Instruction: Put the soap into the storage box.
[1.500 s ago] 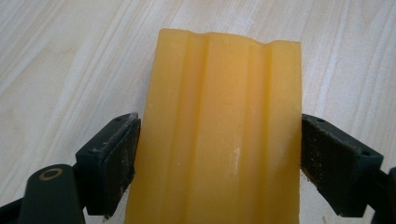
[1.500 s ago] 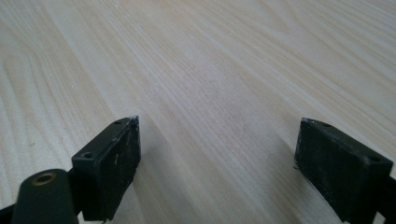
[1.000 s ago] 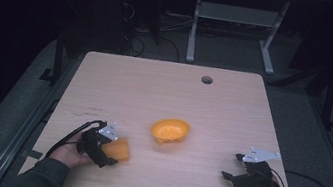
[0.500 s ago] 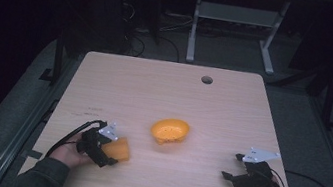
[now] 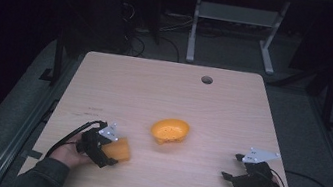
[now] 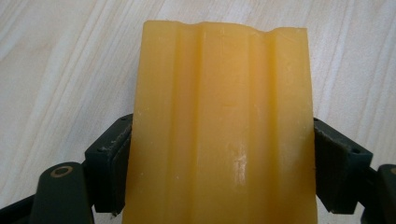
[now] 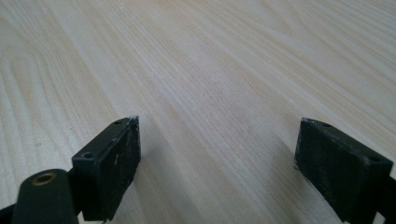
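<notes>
An orange ridged cup (image 5: 117, 149) lies on its side near the table's front left, and my left gripper (image 5: 105, 151) is shut on it. Up close in the left gripper view the cup (image 6: 224, 126) sits squeezed between both black pads (image 6: 109, 163), just above the wood. An orange bowl (image 5: 170, 130) rests tilted at the middle of the wooden table (image 5: 164, 93), apart from both grippers. At the front right my right gripper (image 5: 231, 166) stands open over bare wood; its own view shows my right gripper (image 7: 217, 158) with nothing between the pads.
A round cable hole (image 5: 206, 79) sits near the table's far edge. A white metal stand (image 5: 233, 28) and cables are on the dark floor behind the table. Black cables trail from both grippers off the front edge.
</notes>
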A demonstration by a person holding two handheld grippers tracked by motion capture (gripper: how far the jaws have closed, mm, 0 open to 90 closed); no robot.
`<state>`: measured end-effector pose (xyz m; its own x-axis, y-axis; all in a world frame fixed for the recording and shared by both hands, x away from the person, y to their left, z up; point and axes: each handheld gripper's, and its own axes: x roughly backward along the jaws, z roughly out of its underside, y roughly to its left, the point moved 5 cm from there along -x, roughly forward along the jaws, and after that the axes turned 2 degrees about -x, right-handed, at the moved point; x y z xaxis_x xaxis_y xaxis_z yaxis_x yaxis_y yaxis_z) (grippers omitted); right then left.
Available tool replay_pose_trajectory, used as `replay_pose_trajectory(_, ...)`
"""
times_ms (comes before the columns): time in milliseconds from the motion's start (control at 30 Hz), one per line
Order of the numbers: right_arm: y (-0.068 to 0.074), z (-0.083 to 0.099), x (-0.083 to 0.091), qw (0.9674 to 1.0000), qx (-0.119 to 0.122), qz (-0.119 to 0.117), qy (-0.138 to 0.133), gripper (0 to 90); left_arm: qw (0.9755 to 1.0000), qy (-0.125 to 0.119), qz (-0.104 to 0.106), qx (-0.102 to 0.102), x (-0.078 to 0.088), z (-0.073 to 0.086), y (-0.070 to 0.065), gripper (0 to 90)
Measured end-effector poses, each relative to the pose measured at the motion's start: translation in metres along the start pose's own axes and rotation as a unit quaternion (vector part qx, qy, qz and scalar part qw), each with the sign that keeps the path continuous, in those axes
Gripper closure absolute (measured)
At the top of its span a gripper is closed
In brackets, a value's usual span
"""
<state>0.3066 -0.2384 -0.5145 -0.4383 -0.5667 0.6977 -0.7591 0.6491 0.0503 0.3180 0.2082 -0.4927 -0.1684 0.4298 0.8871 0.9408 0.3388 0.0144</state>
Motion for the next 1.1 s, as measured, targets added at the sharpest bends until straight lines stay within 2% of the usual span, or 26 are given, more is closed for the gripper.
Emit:
replay_pose_trajectory(100, 0.000, 0.000, 0.000, 1.0000, 0.000, -0.001, -0.001, 13.7, 1.0000, -0.001, 0.001, -0.004, 0.002, 0.000, 0.001, 20.1)
replay_pose_trajectory(167, 0.000, 0.000, 0.000, 1.0000, 0.001, -0.001, -0.002, 13.7, 0.9999, -0.012, -0.001, 0.004, 0.005, -0.002, 0.000, 20.2)
replay_pose_trajectory(200, 0.000, 0.000, 0.000, 1.0000, 0.001, 0.000, -0.002, 13.7, 0.9999, -0.016, -0.005, -0.002, 0.007, -0.003, 0.000, 20.2)
replay_pose_trajectory(333, -0.001, 0.000, 0.002, 1.0000, 0.000, 0.004, -0.005, 13.7, 0.9996, -0.028, -0.002, -0.004, 0.011, -0.007, 0.000, 20.3)
replay_pose_trajectory(500, -0.002, -0.001, 0.005, 0.9998, -0.001, 0.010, -0.015, 13.7, 0.9998, -0.020, 0.001, -0.005, 0.010, -0.010, -0.001, 20.3)
replay_pose_trajectory(533, -0.003, -0.001, 0.007, 0.9997, -0.002, 0.013, -0.018, 13.7, 0.9997, -0.019, -0.002, -0.011, 0.011, -0.013, 0.000, 20.3)
replay_pose_trajectory(867, -0.003, -0.002, 0.008, 0.9996, -0.002, 0.013, -0.025, 13.7, 0.9994, -0.023, -0.004, -0.024, 0.019, -0.028, 0.002, 20.4)
replay_pose_trajectory(1100, -0.003, -0.002, 0.009, 0.9996, -0.002, 0.012, -0.026, 13.7, 0.9993, -0.030, -0.007, -0.024, 0.025, -0.037, 0.004, 20.4)
